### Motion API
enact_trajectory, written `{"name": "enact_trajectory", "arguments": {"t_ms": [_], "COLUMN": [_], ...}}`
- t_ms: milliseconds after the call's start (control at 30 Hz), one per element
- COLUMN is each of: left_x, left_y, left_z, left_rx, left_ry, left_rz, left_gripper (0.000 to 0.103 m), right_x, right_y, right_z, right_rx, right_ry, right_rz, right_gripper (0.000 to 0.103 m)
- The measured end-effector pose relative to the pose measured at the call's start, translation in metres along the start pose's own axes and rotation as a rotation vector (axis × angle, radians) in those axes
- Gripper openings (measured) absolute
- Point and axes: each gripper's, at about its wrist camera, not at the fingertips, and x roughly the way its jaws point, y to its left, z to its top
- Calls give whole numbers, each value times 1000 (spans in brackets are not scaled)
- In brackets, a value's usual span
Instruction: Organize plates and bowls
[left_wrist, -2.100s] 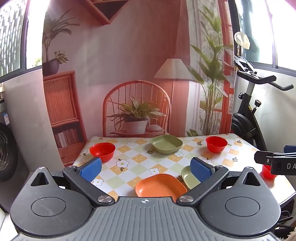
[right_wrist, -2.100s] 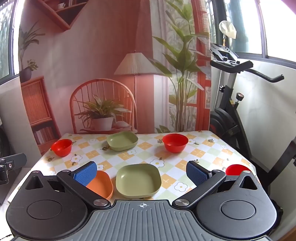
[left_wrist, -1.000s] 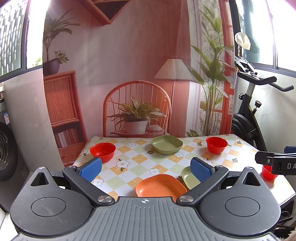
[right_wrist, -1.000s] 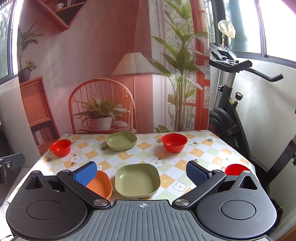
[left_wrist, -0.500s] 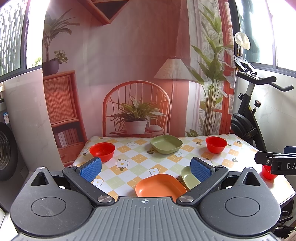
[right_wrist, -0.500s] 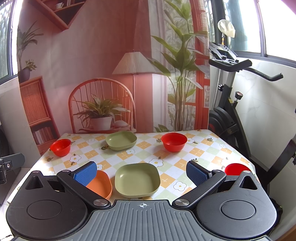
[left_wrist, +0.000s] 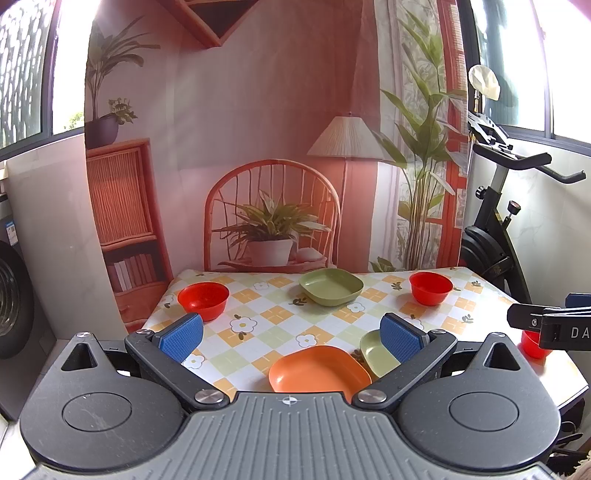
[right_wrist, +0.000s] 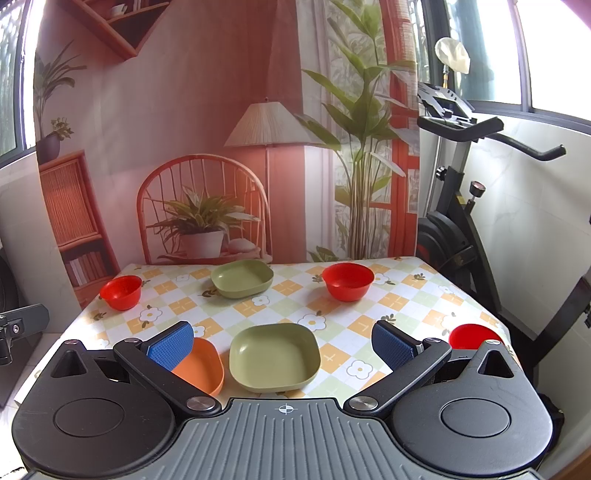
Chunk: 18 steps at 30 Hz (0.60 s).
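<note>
While scattered: three red bowls (right_wrist: 347, 281), three plates (right_wrist: 274, 357).

Bright daylight, blown-out window glare, fisheye edge bending.

The left gripper (left_wrist: 291, 334) has a dark grey body with a ribbed plate in the middle, a small crosshair mark at its top edge, and 2 round black discs at the sides. Its 2 black fingers carry blue textured pads (left_wrist: 400, 336) and turn on silver screws. The right gripper (right_wrist: 282, 345) has the same build; its side shows white letters "DA".
</note>
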Motion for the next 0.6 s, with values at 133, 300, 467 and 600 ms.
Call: {"name": "enact_trajectory", "arguments": {"t_ms": [133, 300, 467, 600], "left_x": [0, 0, 3, 8], "left_y": [-2, 2, 1, 2], "left_z": [-1, -1, 2, 5], "left_rx": [-2, -30, -37, -26], "left_ry": [3, 7, 30, 21], "left_rz": [-2, -14, -13, 5], "left_gripper": [103, 103, 103, 103], "right_x": [1, 0, 10, 17], "right_y": [0, 3, -12, -19], "right_z": [-1, 4, 3, 11], "right_rx": [1, 2, 27, 62], "right_ry": [1, 2, 0, -22], "right_rz": [0, 3, 37, 45], "right_gripper": [103, 103, 103, 103]}}
